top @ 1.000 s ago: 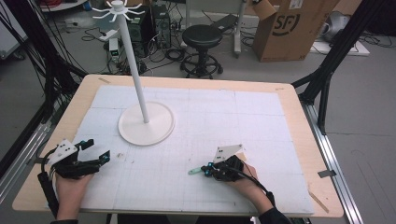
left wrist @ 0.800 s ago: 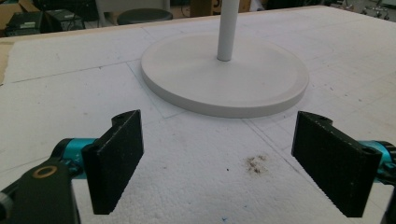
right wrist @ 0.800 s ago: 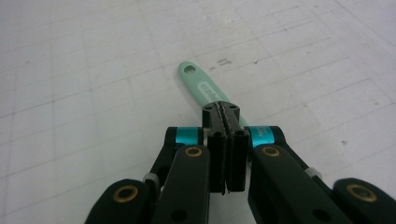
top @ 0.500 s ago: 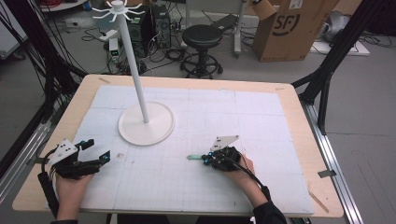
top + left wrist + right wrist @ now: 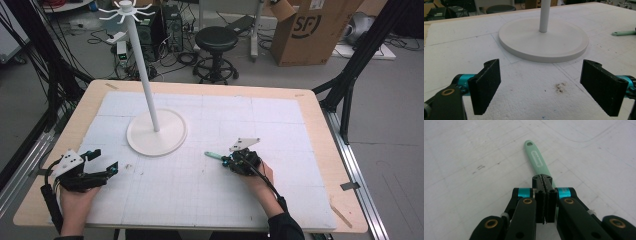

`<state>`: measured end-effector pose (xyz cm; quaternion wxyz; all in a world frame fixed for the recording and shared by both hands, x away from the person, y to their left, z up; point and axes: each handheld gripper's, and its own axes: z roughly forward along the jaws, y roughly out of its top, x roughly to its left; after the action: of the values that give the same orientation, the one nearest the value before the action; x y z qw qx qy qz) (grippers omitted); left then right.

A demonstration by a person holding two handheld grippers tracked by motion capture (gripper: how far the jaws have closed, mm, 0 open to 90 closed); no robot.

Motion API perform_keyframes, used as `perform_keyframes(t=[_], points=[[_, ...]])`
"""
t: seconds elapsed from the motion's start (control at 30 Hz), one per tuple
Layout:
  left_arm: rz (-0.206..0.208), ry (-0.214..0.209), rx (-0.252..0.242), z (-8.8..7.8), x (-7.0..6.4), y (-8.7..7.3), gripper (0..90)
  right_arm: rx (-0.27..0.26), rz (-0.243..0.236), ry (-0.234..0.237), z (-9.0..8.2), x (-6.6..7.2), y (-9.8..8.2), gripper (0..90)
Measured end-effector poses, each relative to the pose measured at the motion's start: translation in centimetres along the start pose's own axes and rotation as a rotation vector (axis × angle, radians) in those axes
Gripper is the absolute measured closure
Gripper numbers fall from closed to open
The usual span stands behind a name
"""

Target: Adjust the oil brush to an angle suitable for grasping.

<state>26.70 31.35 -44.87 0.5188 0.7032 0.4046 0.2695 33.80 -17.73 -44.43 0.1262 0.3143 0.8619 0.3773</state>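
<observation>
Right gripper (image 5: 545, 195) clamped on a mint-green handled tool (image 5: 537, 157); fingers pressed tight together, the handle running out ahead of them, its hanging hole at the far tip. What sits at the tool's other end is hidden under the gripper. In the high view the tool (image 5: 214, 155) lies low over the white foam surface (image 5: 280, 125), right of centre, its free end pointing toward the white stand (image 5: 156, 132).

Risks, as judged: the grip looks narrow on a slim handle, so the tool could pivot or slip if swung fast. If the aim is to hang it on the stand's top hooks (image 5: 125, 11), the small hole leaves little margin; a nudge against the thin pole may rock the stand.

Right hand (image 5: 260, 175) low, forearm coming in from the near edge, gripper roughly level and angled left. Left gripper (image 5: 100, 162) sits at the near-left corner; its fingers (image 5: 486, 85) are spread wide with nothing between them, facing the stand's base (image 5: 544, 42).
</observation>
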Motion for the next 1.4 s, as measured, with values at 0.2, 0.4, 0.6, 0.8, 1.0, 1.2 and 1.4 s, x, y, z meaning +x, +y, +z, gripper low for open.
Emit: perform_keyframes(t=[0.2,0.4,0.6,0.8,1.0,1.2,1.4], points=[[0.002,0.000,-0.001,0.0,0.0,0.0,17.4,-0.003,0.030,-0.022,0.0,-0.4,-0.1,89.9],[0.002,0.000,-0.001,0.0,0.0,0.0,17.4,-0.053,0.024,0.003,-0.9,-0.3,0.1,84.1],[0.008,-0.001,-0.004,0.0,-0.1,0.0,17.3,-0.120,0.032,0.021,-2.7,-0.9,0.2,70.3],[0.014,-0.002,-0.003,0.0,-0.1,0.0,17.2,-0.164,0.060,0.021,-4.9,-2.1,-0.5,54.0],[0.013,-0.002,-0.003,0.0,-0.1,0.0,17.1,-0.239,0.094,0.033,-7.1,-3.5,-1.8,38.3],[0.012,-0.002,-0.002,0.0,-0.1,0.0,17.1,-0.281,0.096,0.037,-8.7,-4.2,-3.5,28.7],[0.005,-0.005,-0.006,0.0,-0.1,0.0,17.0,-0.330,0.116,0.019,-9.6,-5.0,-5.3,23.5]])
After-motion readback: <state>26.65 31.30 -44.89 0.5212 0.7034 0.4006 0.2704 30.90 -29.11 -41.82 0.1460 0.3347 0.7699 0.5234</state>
